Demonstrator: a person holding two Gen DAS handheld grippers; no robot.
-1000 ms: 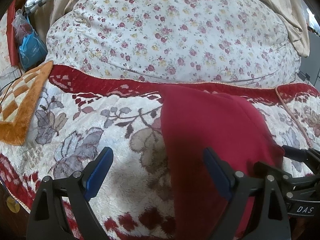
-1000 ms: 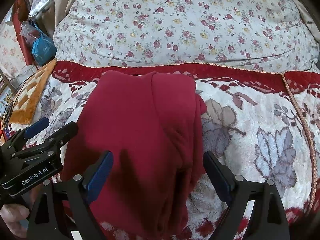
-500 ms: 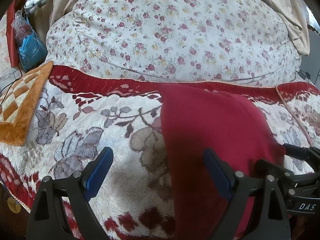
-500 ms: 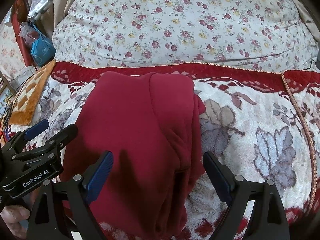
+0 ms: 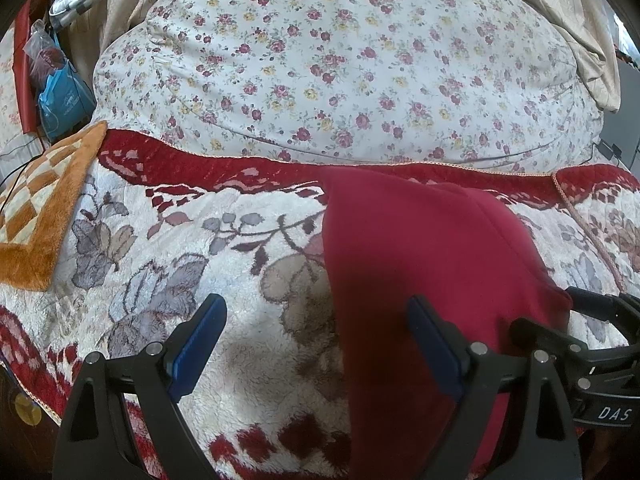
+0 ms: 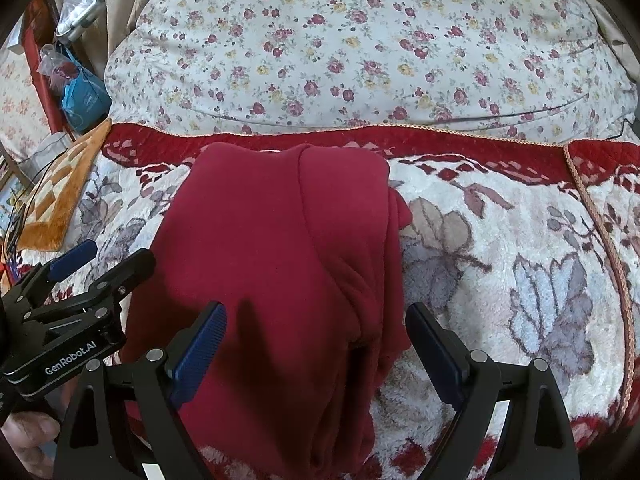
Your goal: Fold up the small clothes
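Your left gripper [image 5: 316, 344] sits low in the left wrist view with its blue pads spread wide and holding nothing. The left pad is over the fleece blanket [image 5: 168, 240], and the right pad is over the near left edge of the red garment [image 5: 420, 264]. In the right wrist view that gripper shows at the lower left, just beside the garment's left edge.

The garment lies lengthwise down the middle of the right wrist view, already folded into a long strip with its far end near the blanket's red border. It looks like soft, thick knit: light, limp, likely to sag and drag on the plush pile. Take it at the near end, pinching all the layers together, so the fold on the right side does not slip open.

Your right gripper [image 6: 316, 344] is also spread wide and empty, straddling the near right half of the strip, apparently above the cloth rather than on it.
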